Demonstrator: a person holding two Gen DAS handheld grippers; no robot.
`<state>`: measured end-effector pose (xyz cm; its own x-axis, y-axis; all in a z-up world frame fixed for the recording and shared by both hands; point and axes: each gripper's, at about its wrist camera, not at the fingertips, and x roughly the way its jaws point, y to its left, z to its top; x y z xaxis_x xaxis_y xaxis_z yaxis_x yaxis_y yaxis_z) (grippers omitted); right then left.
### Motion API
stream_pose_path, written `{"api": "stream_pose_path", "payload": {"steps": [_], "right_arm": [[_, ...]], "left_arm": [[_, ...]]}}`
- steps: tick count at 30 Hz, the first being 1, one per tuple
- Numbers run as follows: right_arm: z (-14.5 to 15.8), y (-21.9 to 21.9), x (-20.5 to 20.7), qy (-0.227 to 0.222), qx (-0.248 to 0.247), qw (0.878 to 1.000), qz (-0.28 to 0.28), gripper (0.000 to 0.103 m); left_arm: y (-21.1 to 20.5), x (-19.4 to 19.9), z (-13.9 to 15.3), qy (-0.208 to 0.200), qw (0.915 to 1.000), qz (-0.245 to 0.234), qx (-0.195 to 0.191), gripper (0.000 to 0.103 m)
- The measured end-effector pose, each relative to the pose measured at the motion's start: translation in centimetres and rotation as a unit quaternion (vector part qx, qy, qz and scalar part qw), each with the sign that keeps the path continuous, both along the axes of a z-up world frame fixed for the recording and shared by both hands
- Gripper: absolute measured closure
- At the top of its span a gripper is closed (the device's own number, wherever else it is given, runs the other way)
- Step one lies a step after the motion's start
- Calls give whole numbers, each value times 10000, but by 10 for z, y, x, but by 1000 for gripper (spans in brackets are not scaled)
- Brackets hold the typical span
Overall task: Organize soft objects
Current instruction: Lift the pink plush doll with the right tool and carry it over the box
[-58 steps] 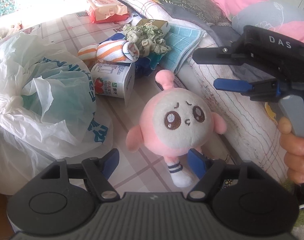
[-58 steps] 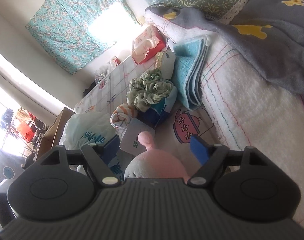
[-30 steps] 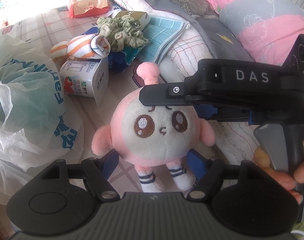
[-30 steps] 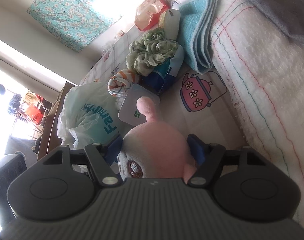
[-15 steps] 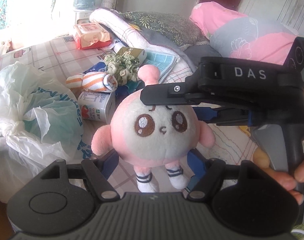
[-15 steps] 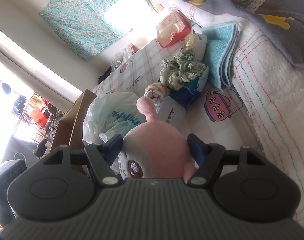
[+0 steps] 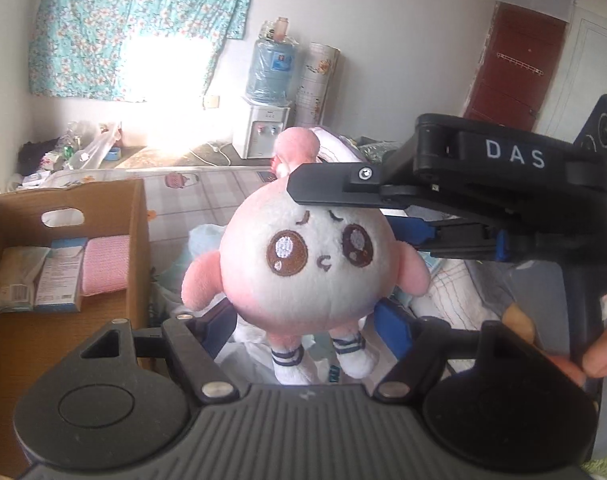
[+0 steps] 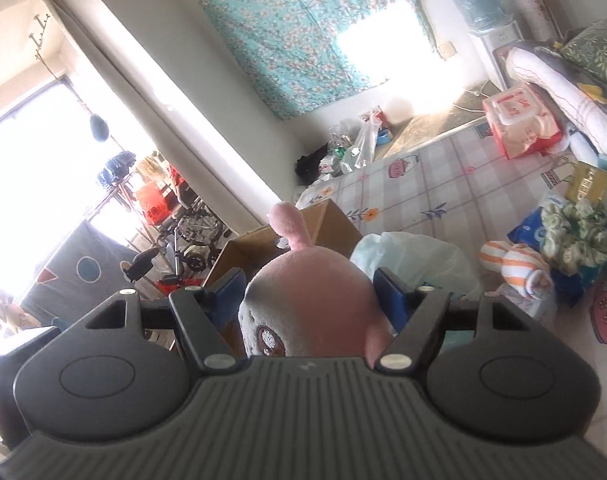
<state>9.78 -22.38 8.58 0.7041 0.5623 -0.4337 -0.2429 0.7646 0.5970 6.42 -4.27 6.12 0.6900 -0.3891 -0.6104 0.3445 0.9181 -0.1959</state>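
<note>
The pink plush toy (image 8: 307,300) is gripped by the right gripper (image 8: 309,292), whose blue pads are pressed against either side of the round head, with the topknot pointing forward and away from the tool. In the left wrist view the toy (image 7: 303,264) is seen hanging clear of the bedding, face turned to the camera, its long axis upright from topknot to socked feet. The left gripper (image 7: 305,326) is held spread wide just beneath and around the toy's lower body, and nothing is grasped by it; its pads appear not to touch the plush. To the left of the toy, and lower, an open cardboard box (image 7: 137,216) is seen, with a pink cloth (image 7: 103,266) and packets already laid inside. The box is judged to be the likely destination, so the coming move turns on the toy being carried leftward and down over the near wall; the right hand is the one that bears it.
</note>
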Motion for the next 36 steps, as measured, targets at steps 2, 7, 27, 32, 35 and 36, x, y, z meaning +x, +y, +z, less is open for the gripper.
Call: {"api": "stream_pose_path", "payload": {"steps": [2, 7, 27, 32, 35, 36], "right_arm": [[6, 27, 13, -36, -17, 9997, 255, 32], [9, 95, 55, 157, 88, 9954, 938, 32], [-47, 207, 144, 831, -1456, 9756, 1416, 32], [-43, 195, 143, 629, -1431, 9790, 1311, 32], [-40, 184, 139, 515, -1344, 9820, 1225, 32], [-39, 179, 136, 509, -1269, 9833, 1205, 32]], "left_arm": [[21, 2, 6, -11, 9996, 261, 43, 27], [78, 16, 8, 198, 9958, 898, -25, 27], [150, 95, -74, 1529, 9758, 1562, 35, 28], [155, 101, -81, 1641, 9730, 1623, 39, 28], [156, 100, -80, 1652, 9723, 1656, 52, 28], [155, 99, -78, 1616, 9729, 1654, 67, 28]]}}
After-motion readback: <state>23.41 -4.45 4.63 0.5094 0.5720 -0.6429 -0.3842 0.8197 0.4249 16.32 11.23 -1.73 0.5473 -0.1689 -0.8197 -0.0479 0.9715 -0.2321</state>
